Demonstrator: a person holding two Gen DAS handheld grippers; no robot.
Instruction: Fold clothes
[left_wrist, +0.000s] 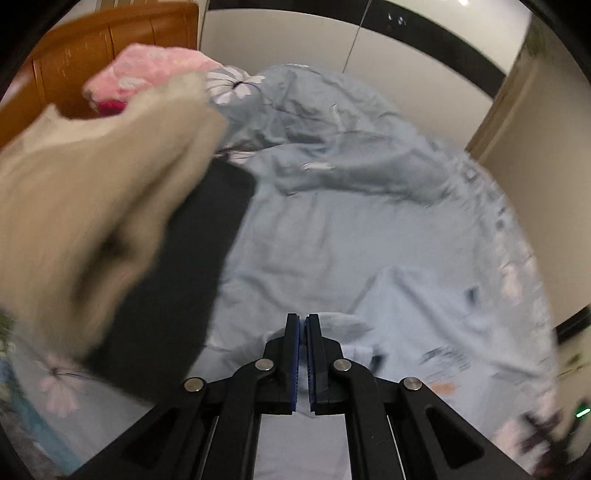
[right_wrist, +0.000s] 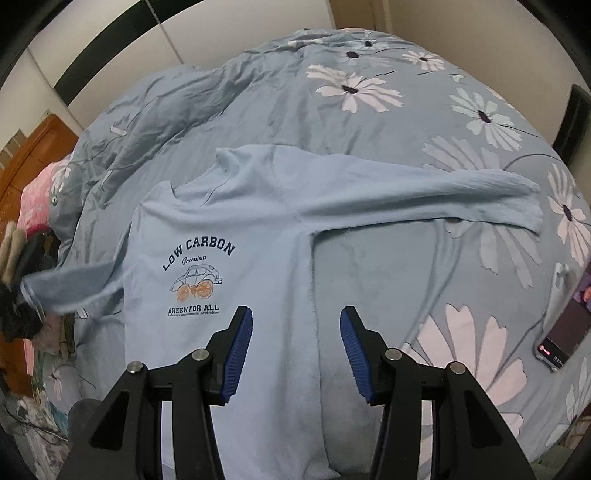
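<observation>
A light blue long-sleeved shirt (right_wrist: 236, 206) with a "LOW CARBON" car print lies flat on the flowered bed cover (right_wrist: 369, 92). One sleeve (right_wrist: 424, 199) stretches right; the other sleeve (right_wrist: 62, 288) is lifted at the left. My right gripper (right_wrist: 295, 350) is open above the shirt's right side seam. My left gripper (left_wrist: 303, 354) is shut on light blue cloth, the shirt's sleeve (left_wrist: 332, 325), with the view blurred by motion.
A stack of a beige garment (left_wrist: 92, 192) over a black one (left_wrist: 184, 277) sits left of the left gripper. A pink pillow (left_wrist: 147, 74) and wooden headboard (left_wrist: 74, 55) lie behind. A phone (right_wrist: 565, 325) lies on the bed at right.
</observation>
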